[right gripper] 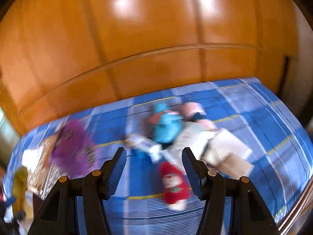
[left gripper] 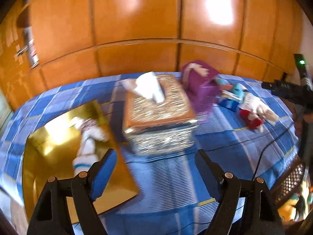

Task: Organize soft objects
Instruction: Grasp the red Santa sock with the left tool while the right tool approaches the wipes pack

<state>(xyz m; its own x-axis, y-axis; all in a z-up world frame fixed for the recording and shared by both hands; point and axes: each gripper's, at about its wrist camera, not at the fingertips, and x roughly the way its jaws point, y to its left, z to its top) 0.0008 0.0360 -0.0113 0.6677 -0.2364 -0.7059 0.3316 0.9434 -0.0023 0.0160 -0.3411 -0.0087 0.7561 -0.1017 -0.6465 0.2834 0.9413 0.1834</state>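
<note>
On a blue plaid sheet (left gripper: 225, 143) lies a gold tray (left gripper: 58, 137) holding a white sock (left gripper: 88, 143). To the right lies a pile of soft things: a red Santa sock (right gripper: 174, 182), a teal sock (right gripper: 166, 129), a pink sock (right gripper: 195, 111) and pale folded cloths (right gripper: 227, 152). The pile also shows in the left wrist view (left gripper: 252, 109). My left gripper (left gripper: 156, 170) is open and empty above the sheet, beside the tray. My right gripper (right gripper: 153, 166) is open and empty, just above the red sock. Both views are blurred.
A glittery tissue box (left gripper: 160, 115) stands mid-sheet with a white tissue sticking out. A purple box (left gripper: 201, 82) stands behind it, also in the right wrist view (right gripper: 74, 146). Orange wooden wardrobe doors (left gripper: 137, 29) line the far side. A black cable (left gripper: 262, 156) crosses the sheet.
</note>
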